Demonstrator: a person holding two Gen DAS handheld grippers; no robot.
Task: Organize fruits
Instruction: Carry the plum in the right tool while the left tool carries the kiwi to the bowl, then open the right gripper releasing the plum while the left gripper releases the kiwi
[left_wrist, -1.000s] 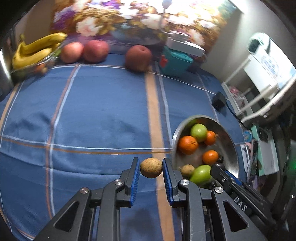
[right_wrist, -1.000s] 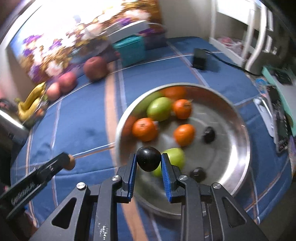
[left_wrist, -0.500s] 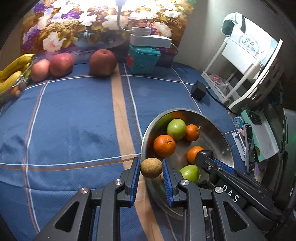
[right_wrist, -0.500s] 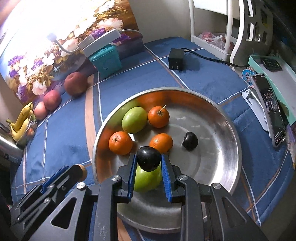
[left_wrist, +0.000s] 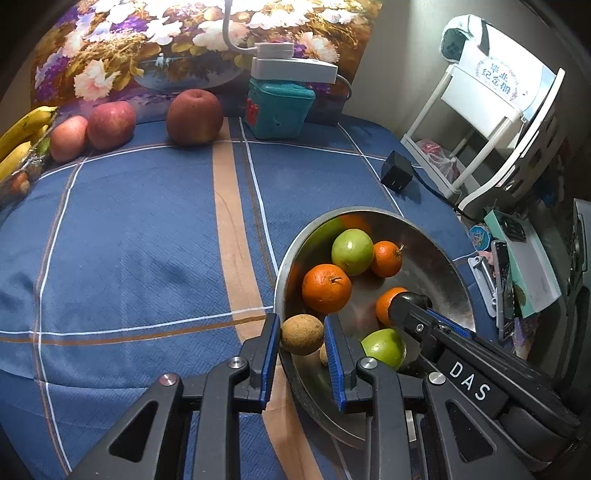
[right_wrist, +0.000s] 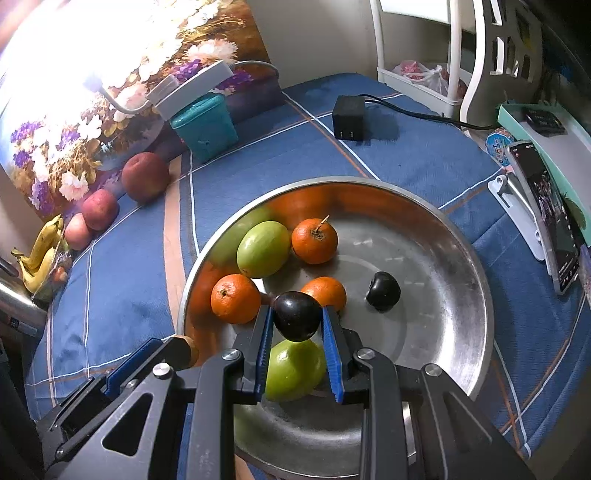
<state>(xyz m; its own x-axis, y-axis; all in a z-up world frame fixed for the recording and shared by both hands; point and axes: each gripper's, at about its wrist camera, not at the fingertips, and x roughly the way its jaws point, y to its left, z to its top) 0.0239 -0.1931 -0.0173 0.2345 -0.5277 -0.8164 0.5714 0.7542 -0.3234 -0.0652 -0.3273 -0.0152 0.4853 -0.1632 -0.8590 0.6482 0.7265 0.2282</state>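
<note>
My left gripper (left_wrist: 302, 334) is clamped on a brown fruit (left_wrist: 302, 333), right over the bowl's (left_wrist: 436, 254) near-left rim. My right gripper (right_wrist: 297, 317) pinches a dark plum (right_wrist: 296, 315) above the bowl's (right_wrist: 454, 306) near side, over a green fruit (right_wrist: 293, 369). In the bowl: three oranges (right_wrist: 314, 240), a second green fruit (right_wrist: 263, 249), another plum (right_wrist: 383, 291). Bowl sits at the cloth's (left_wrist: 129, 240) near-right part. Apples (left_wrist: 194, 116) and bananas (left_wrist: 22, 136) line the far edge, well apart.

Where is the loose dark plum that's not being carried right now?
In the right wrist view, the loose plum lies on the bare floor of the metal bowl, just right of the nearest orange and apart from it.
</note>
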